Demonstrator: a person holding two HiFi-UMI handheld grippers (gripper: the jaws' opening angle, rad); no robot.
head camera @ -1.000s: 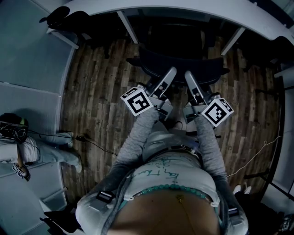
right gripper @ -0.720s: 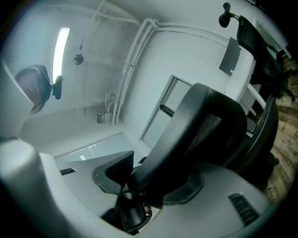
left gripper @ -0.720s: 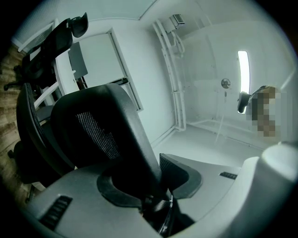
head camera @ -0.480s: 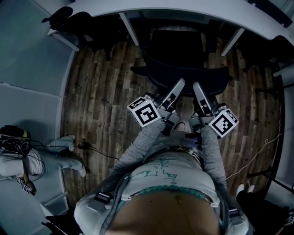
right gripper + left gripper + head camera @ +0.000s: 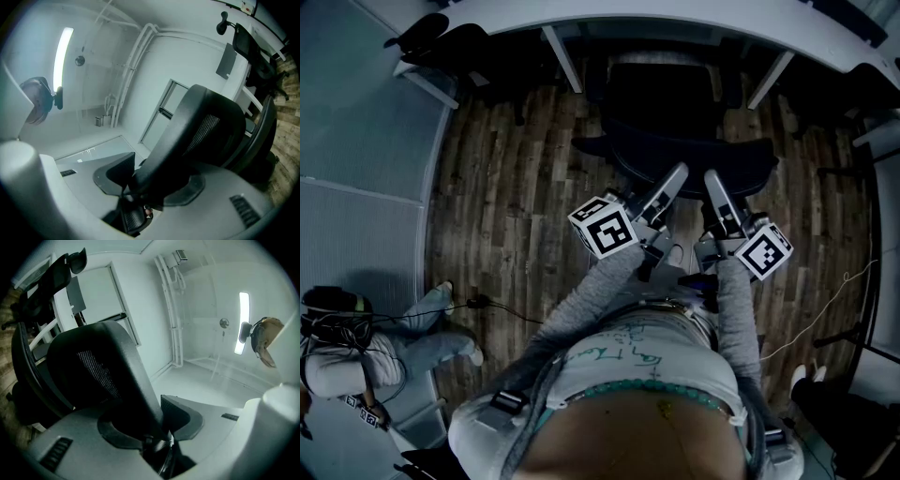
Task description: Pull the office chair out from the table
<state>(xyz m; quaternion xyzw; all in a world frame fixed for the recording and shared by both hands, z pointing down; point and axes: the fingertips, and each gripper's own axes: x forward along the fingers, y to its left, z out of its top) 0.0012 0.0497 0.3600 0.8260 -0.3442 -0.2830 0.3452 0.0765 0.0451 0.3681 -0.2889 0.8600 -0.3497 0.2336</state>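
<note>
The black office chair stands on the wood floor, its seat partly under the curved white table. Its backrest top edge faces me. My left gripper and right gripper both reach up to that edge, side by side. In the left gripper view the backrest's black frame runs down between the jaws, and the left gripper is shut on it. In the right gripper view the same frame is clamped by the right gripper. The chair's base is hidden.
White table legs flank the chair. Another dark chair stands at the upper left beside a grey partition. A person sits on the floor at the left, with a cable nearby. Dark gear lines the right edge.
The chair and both grippers have come toward me, away from the table, so more of the seat shows. The person on the floor has shifted lower in the view.
</note>
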